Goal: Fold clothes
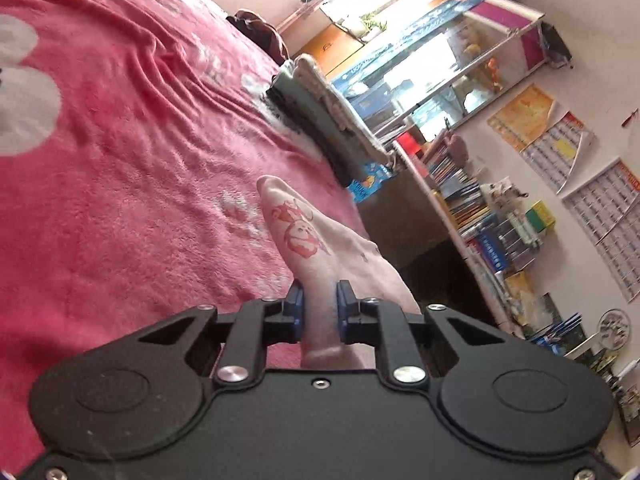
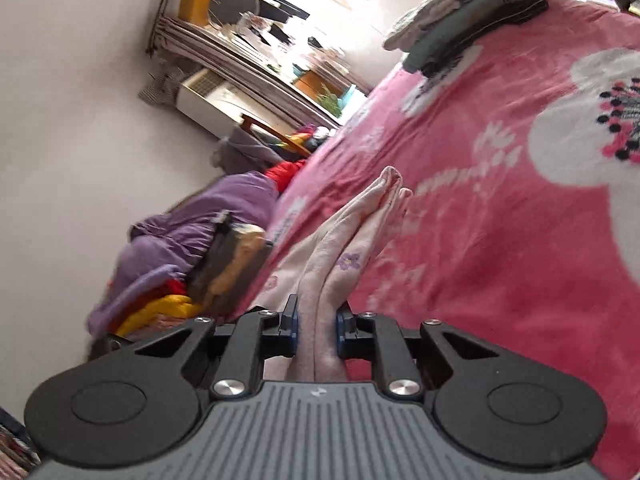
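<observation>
Garment (image 1: 308, 248), pale pink with a red cartoon print, hangs bunched over the near edge of the blanket (image 1: 132, 168), held at two places. That blanket is the largest thing in both views: pink fleece with white flower shapes, spread wide and rippled with soft folds. At the blanket's far edge sits a stack (image 1: 320, 120) of folded clothes, dark pieces below and a light knitted one on top; in the right wrist view the same stack (image 2: 460, 20) lies at the blanket's far corner. Beyond the blanket's edge in the left wrist view stands a bookshelf (image 1: 480, 216) packed with books, and calendars (image 1: 580, 176) hang on the wall past it. Off the blanket's other edge, in the right wrist view, a purple heap (image 2: 200, 224) of cloth lies with red and yellow pieces beneath it.

Left gripper (image 1: 320, 300) is clenched on a thick fold of the garment, the cloth squeezed between its blue pads (image 1: 297, 304) and running forward over the blanket. Right gripper (image 2: 317, 320) likewise grips the garment (image 2: 352, 236), here showing as two long pale folds with a small purple flower print (image 2: 349, 261), their ends reaching out above the blanket (image 2: 500, 240).
</observation>
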